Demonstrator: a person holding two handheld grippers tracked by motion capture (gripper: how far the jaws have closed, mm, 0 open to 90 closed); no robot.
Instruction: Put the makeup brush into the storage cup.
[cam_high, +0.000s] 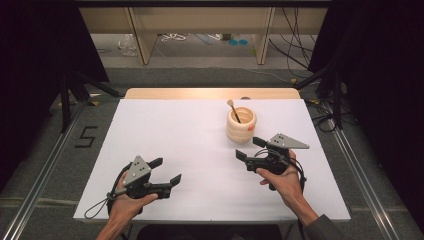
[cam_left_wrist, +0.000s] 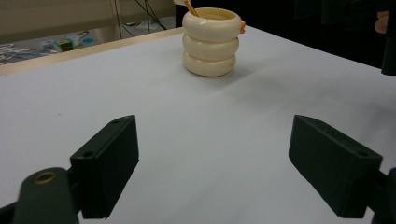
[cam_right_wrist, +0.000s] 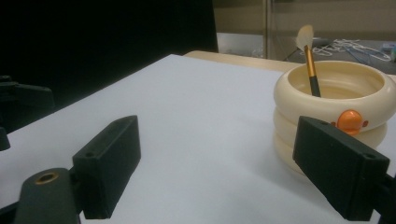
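White sheeting covers the table (cam_high: 200, 150), with a strip of bare pale wood at its far edge and dark curtains at both sides. On the far right part of the sheet stands the cream holder built as three stacked rounded rings (cam_high: 241, 125); it is upright and nothing touches it. A thin brush with an orange-and-black handle and a pale tip (cam_high: 233, 110) leans inside it, tip upward; its lower end is hidden by the holder's wall. In the left gripper view the brush tip is cut off by the top edge. A small orange knob (cam_right_wrist: 350, 121) sits on the holder's side facing the right gripper; what it is cannot be made out.

Right gripper (cam_high: 251, 148), held in the person's right hand (cam_high: 281, 176), sits just short of the holder, apart from it, jaws spread wide with nothing between them. In its own view one jaw overlaps the holder's lower right side and hides that part.

Left gripper (cam_high: 166, 171), in the left hand (cam_high: 127, 202), is low over the near left of the sheet, well apart from the holder, jaws likewise wide and empty. Cables on the floor beyond the table are too small to identify.
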